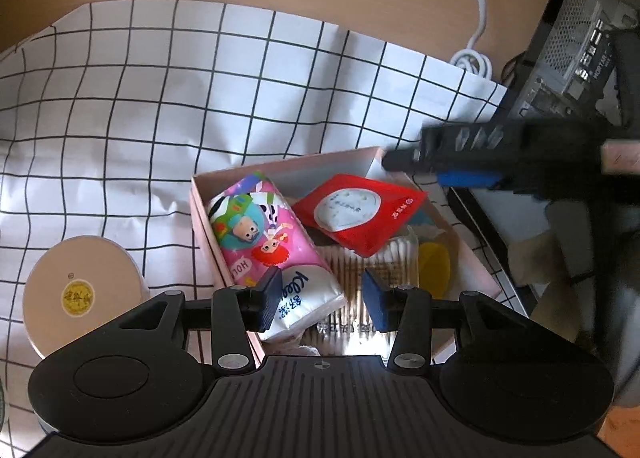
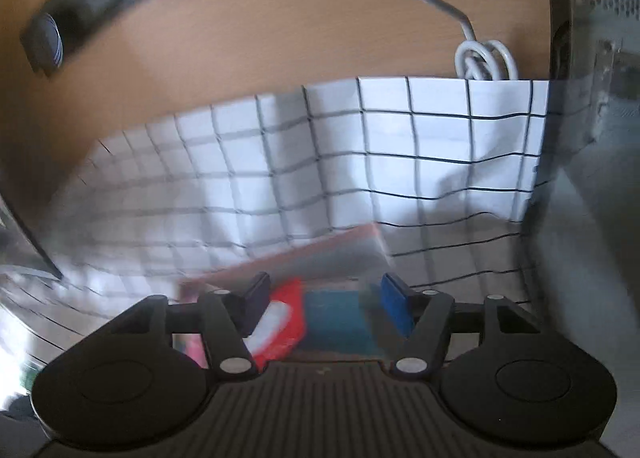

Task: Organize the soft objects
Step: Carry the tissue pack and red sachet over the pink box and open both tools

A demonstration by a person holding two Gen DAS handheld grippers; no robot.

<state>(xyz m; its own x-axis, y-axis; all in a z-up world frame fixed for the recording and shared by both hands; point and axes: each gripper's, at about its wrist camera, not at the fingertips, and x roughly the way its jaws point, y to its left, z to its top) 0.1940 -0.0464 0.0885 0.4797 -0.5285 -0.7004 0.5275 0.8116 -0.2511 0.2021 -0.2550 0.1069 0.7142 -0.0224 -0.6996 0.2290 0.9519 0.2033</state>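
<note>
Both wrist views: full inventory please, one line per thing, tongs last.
pink box: 1, pink, on the cloth, open
cartoon tissue pack: 1, pink, left side of box
red packet: 1, red, on top in box
cotton swabs: 1 pack, white, under red packet
yellow disc: 1, right of swabs
round tin: 1, beige, left of box
grid cloth: 1, white, black lines, on desk
cable: 1, white, coiled behind cloth
left tongs: open over box
right tongs: open above box, blurred

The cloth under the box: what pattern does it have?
The cloth is white with a black grid, clearest in the left wrist view.
</note>
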